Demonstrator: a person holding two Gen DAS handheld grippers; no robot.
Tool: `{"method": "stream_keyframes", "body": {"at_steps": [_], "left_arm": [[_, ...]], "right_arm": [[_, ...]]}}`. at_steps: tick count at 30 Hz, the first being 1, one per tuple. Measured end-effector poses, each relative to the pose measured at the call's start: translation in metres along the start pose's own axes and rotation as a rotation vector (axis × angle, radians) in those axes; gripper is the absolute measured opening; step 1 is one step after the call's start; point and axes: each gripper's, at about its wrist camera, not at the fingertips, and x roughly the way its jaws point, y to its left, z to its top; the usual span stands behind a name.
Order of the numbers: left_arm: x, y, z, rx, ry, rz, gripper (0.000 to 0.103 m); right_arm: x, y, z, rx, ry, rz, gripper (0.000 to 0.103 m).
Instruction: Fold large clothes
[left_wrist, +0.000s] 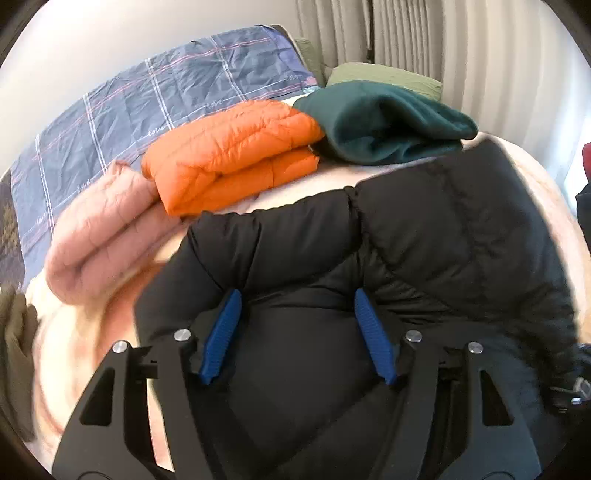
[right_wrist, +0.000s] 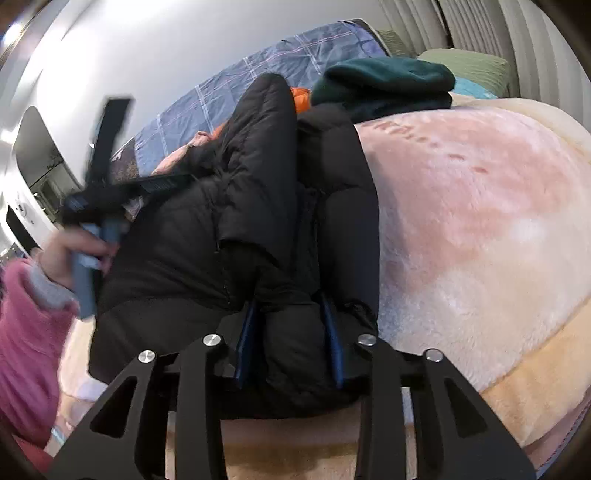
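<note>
1. Right hand-held gripper (right_wrist: 291, 341), near edge of bed: blue fingers (right_wrist: 246, 343) clamped on a thick fold of the black puffer jacket (right_wrist: 266, 206), padding bulging between them.
2. Left hand-held gripper (left_wrist: 297, 332): blue fingers (left_wrist: 221, 332) spread apart, jacket (left_wrist: 424, 236) fabric lying between them. Cannot tell if they pinch it or just rest on it.
3. Right wrist view, left side: left hand (right_wrist: 70, 254) in a pink sleeve (right_wrist: 26, 332) holding the other gripper's grey-blue handle; that part is motion-blurred.
4. Black jacket lies on the bed, bunched, one padded fold raised and running from near to far. It rests on a fuzzy cream-and-pink blanket (right_wrist: 480, 221) that covers the near part of the bed.
5. Just beyond the jacket, on the left: folded pink quilted jacket (left_wrist: 107, 236), blurred.
6. Touching it, farther back: folded orange puffer jacket (left_wrist: 232, 155).
7. Right of the orange one, touching it: folded dark green fleece (left_wrist: 388, 125).
8. Behind those: blue checked duvet (left_wrist: 166, 92) far left, green pillow (left_wrist: 388, 79) behind the fleece.
9. Farthest: pale curtains (left_wrist: 424, 33) and a white wall (left_wrist: 110, 26).
</note>
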Motion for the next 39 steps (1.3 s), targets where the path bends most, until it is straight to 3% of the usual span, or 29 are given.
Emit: {"method": "stream_keyframes", "body": {"at_steps": [3, 8, 11, 14, 17, 21, 25, 39], "left_arm": [[-0.003, -0.006, -0.001, 0.038, -0.004, 0.001, 0.065], [-0.002, -0.005, 0.002, 0.040, 0.006, -0.021, 0.065], [-0.002, -0.007, 0.001, 0.042, 0.002, -0.021, 0.065], [-0.002, -0.007, 0.000, 0.034, -0.001, -0.029, 0.066], [-0.003, -0.002, -0.003, 0.017, -0.011, -0.045, 0.066], [0.006, 0.014, -0.005, -0.043, -0.014, -0.129, 0.066], [0.016, 0.019, -0.009, -0.060, -0.015, -0.173, 0.067], [0.027, 0.030, -0.021, -0.098, -0.016, -0.233, 0.067]], "right_arm": [[-0.019, 0.006, 0.023, -0.030, 0.037, -0.026, 0.044], [-0.057, 0.039, 0.081, -0.198, -0.162, 0.030, 0.047], [-0.030, 0.056, 0.116, -0.304, -0.201, 0.024, 0.047], [0.020, 0.056, 0.136, -0.312, -0.127, 0.050, 0.047], [0.083, 0.032, 0.135, -0.324, -0.043, -0.167, 0.047], [0.111, -0.014, 0.126, -0.171, -0.027, -0.073, 0.048], [0.112, -0.011, 0.123, -0.196, -0.030, -0.096, 0.048], [0.123, -0.010, 0.123, -0.172, -0.023, -0.052, 0.049]]}}
